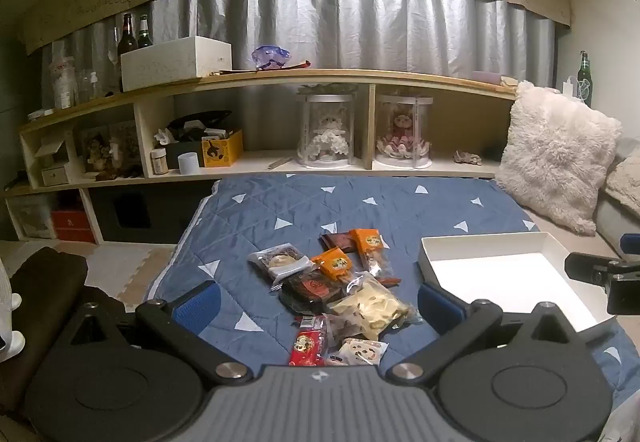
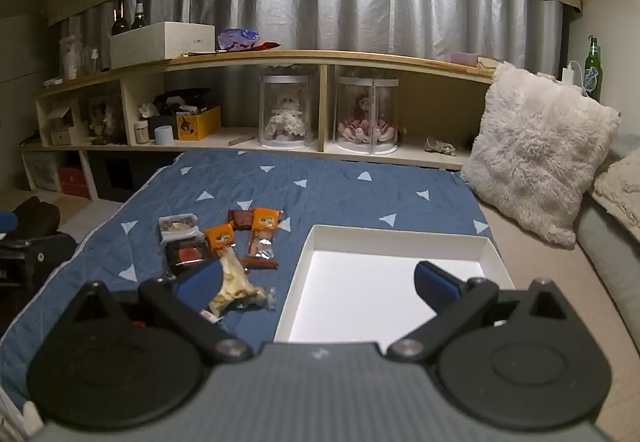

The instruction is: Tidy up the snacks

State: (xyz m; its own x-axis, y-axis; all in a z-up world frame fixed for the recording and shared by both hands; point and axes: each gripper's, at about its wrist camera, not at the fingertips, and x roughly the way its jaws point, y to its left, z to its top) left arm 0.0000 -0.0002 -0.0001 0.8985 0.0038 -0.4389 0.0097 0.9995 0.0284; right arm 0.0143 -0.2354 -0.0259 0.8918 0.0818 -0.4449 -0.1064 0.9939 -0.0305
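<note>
A heap of wrapped snacks [image 1: 332,290] lies on the blue quilt [image 1: 260,210]: two orange packets [image 1: 336,262], a clear bag of pale chips [image 1: 372,306], a red packet [image 1: 310,342] and a dark round one [image 1: 312,288]. My left gripper [image 1: 320,302] hovers over the heap, open, with nothing pressed between its blue pads [image 1: 200,302]. An empty white tray [image 1: 500,282] sits to the right of the snacks. My right gripper [image 2: 318,282] hangs open above the tray's [image 2: 400,232] near left side, with the snack heap [image 2: 224,250] to its left.
A low wooden shelf [image 1: 320,76] with boxes, bottles and two doll cases runs along the back under a grey curtain. A fluffy white cushion [image 2: 536,158] leans at the right. Foam floor mats [image 1: 120,270] and dark fabric [image 1: 44,274] lie left of the quilt.
</note>
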